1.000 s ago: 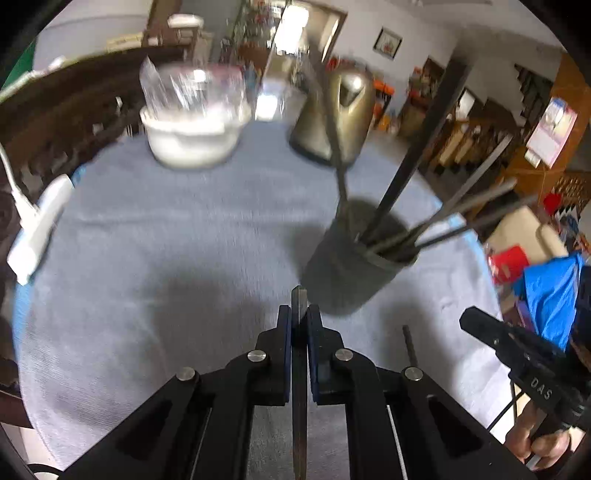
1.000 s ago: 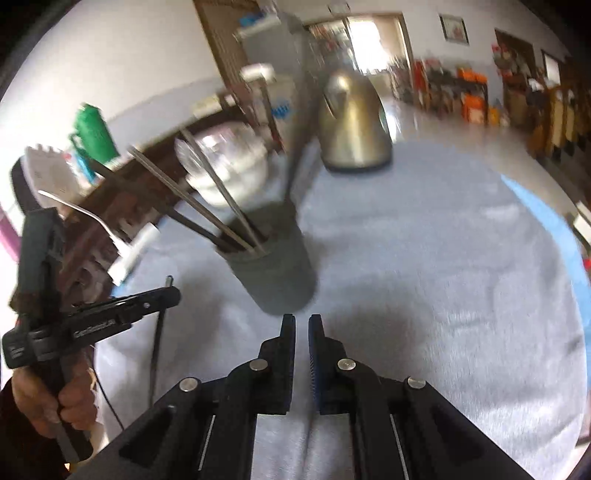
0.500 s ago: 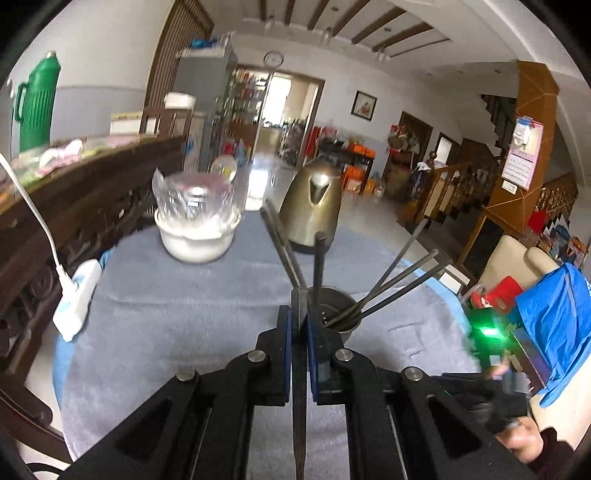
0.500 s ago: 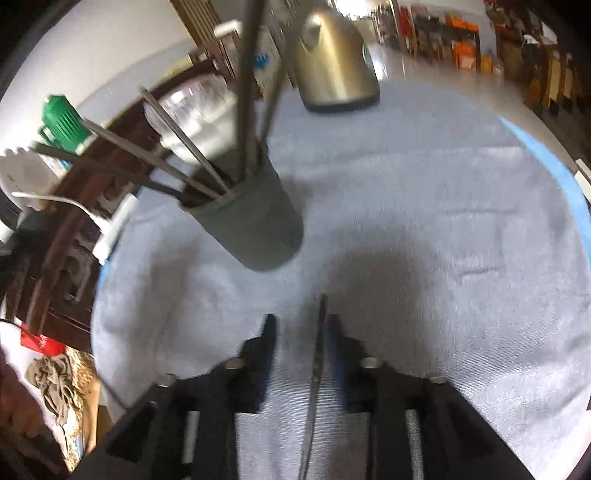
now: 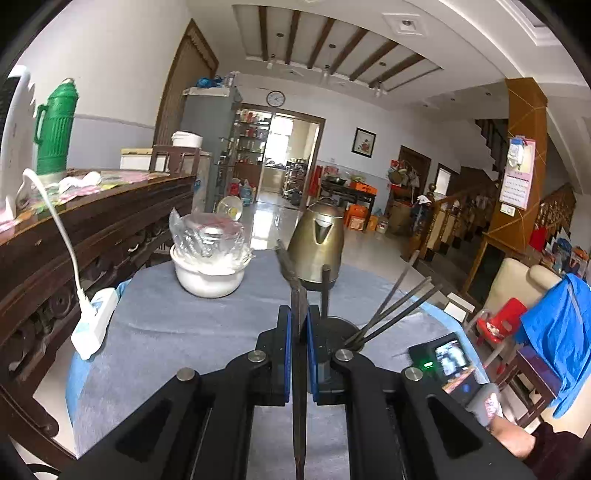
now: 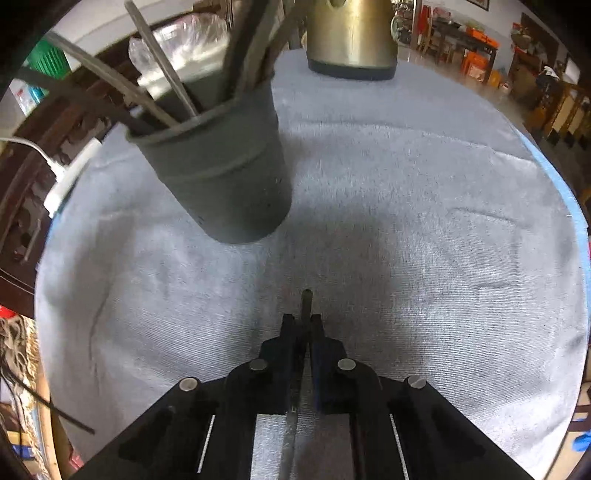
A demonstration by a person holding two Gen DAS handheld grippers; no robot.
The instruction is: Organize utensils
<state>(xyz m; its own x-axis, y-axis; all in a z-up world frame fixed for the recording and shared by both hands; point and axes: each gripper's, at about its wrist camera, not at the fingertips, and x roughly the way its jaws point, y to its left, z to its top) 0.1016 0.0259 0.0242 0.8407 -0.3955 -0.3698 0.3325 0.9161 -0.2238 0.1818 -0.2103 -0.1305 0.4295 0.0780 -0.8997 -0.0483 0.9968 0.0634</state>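
Utensil [image 6: 306, 300], perhaps metal, between right fingers [image 6: 320, 334].

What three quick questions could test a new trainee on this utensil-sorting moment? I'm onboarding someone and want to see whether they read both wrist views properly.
1. True or false: the left gripper is shut on a utensil.
2. What stands behind the dark cup on the grey cloth: A) a kettle, B) a toaster, C) a pan?
3. Fill in: the right gripper holds a thin utensil low over the ____.

Key: 1 true; 2 A, the brass-coloured kettle; 3 cloth.
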